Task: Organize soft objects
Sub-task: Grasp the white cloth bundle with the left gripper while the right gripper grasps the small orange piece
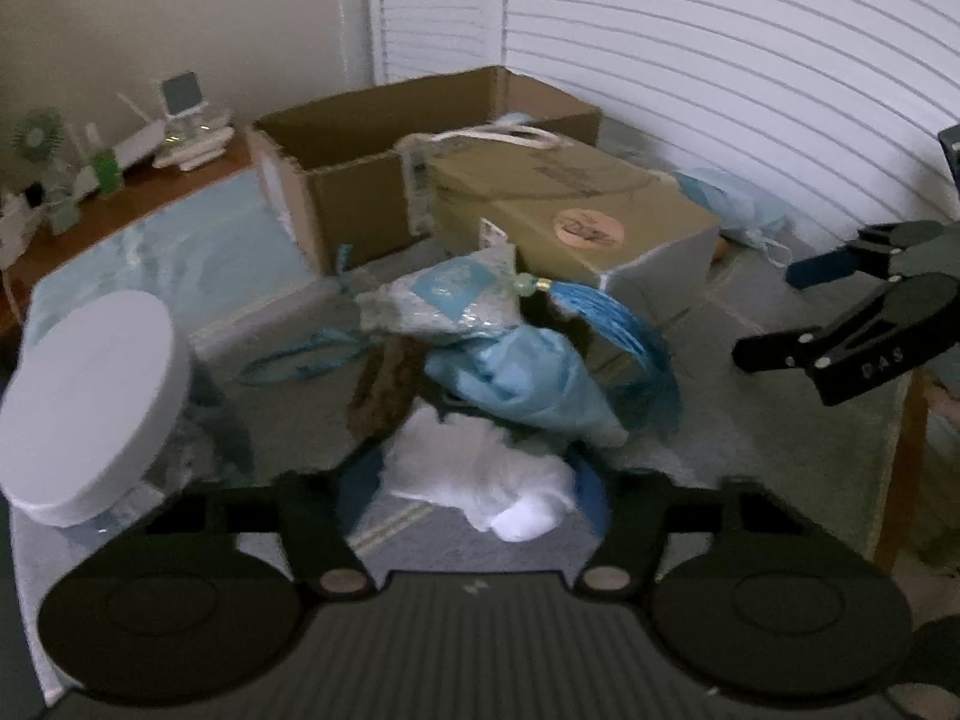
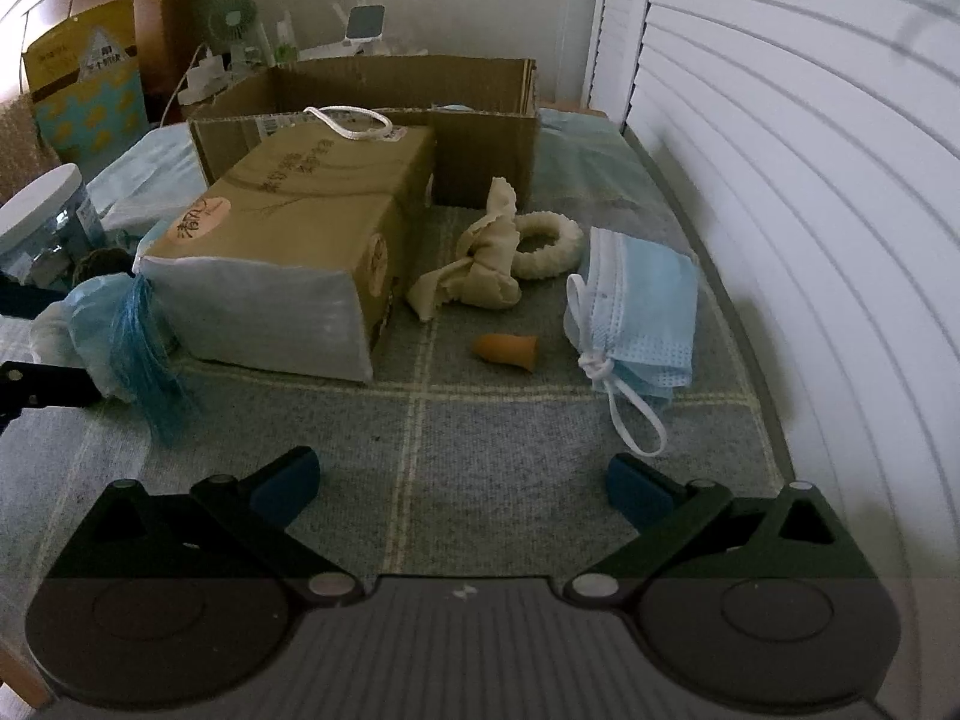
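Note:
In the left wrist view my left gripper (image 1: 474, 483) has its blue pads against both sides of a crumpled white soft wad (image 1: 480, 474) on the grey checked mat (image 1: 750, 450). Just beyond lie a light-blue cloth bundle (image 1: 516, 372), a patterned sachet (image 1: 444, 300) with a blue tassel (image 1: 630, 324), and a brown piece (image 1: 384, 390). My right gripper (image 2: 462, 486) stands open over bare mat (image 2: 480, 420), and shows at the right of the left view as right gripper (image 1: 774, 312). Ahead of it lie tied blue face masks (image 2: 642, 306), a beige cloth (image 2: 486, 264), a cream scrunchie (image 2: 552, 246) and an orange cone (image 2: 507, 351).
A brown tissue pack (image 2: 288, 240) with a cord handle lies mid-mat. Behind it stands an open cardboard box (image 2: 480, 138). A white-lidded jar (image 1: 90, 402) stands at the left. White louvred shutters (image 2: 810, 180) line the right side. Small gadgets (image 1: 180, 126) crowd the far wooden edge.

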Demonstrator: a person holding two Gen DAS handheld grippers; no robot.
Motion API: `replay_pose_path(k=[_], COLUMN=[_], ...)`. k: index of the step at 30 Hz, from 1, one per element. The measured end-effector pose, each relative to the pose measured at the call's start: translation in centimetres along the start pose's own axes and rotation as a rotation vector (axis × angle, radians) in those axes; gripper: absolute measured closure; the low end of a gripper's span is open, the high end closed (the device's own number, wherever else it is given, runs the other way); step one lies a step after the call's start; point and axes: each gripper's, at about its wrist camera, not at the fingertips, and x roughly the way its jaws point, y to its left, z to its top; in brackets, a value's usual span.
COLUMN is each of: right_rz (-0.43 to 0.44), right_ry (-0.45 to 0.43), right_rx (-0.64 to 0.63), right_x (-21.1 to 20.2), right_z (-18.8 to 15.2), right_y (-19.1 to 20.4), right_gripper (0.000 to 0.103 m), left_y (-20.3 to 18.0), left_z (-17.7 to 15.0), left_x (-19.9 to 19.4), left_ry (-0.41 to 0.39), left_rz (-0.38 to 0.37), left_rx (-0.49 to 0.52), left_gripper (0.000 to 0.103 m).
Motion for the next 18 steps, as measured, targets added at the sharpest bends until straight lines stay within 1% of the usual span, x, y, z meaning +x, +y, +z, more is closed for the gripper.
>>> replay_pose_path(k=[2, 5, 8, 12, 15, 17, 18], right_rz=[0.000, -0.002, -0.005, -0.017, -0.020, -0.024, -0.030], right_ry=[-0.007, -0.018, -0.028, -0.035, -0.038, -0.050, -0.057], right_rx=[-0.001, 0.001, 0.003, 0.013, 0.013, 0.014, 0.013], right_x=[0.1, 0.0, -0.1, -0.2, -0.1, 0.0, 0.0], right_z=[0.1, -0.1, -0.3, -0.4, -0.2, 0.1, 0.2], right_y=[0.0, 0.0, 0.1, 0.2, 0.2, 0.2, 0.1], right_gripper=[0.000, 0.000, 0.000, 0.000, 0.000, 0.005, 0.011], left_y=[0.0, -0.2, -0.5, -1.2, -1.3, -1.3, -1.2], left_z=[0.1, -0.2, -0.9, -2.1, -2.9, -3.2, -3.3], left_x=[0.0, -0.4, -1.6, -3.2, -3.6, -3.5, -3.5], left_ry=[-0.001, -0.001, 0.007, 0.018, 0.026, 0.032, 0.034], left_rz=[-0.014, -0.006, -0.014, 0.019, 0.033, 0.035, 0.037], left_rx=[-0.012, -0.018, -0.041, -0.053, -0.091, -0.112, -0.117], left_gripper=[0.050, 0.051, 0.051, 0.051, 0.051, 0.051, 0.051])
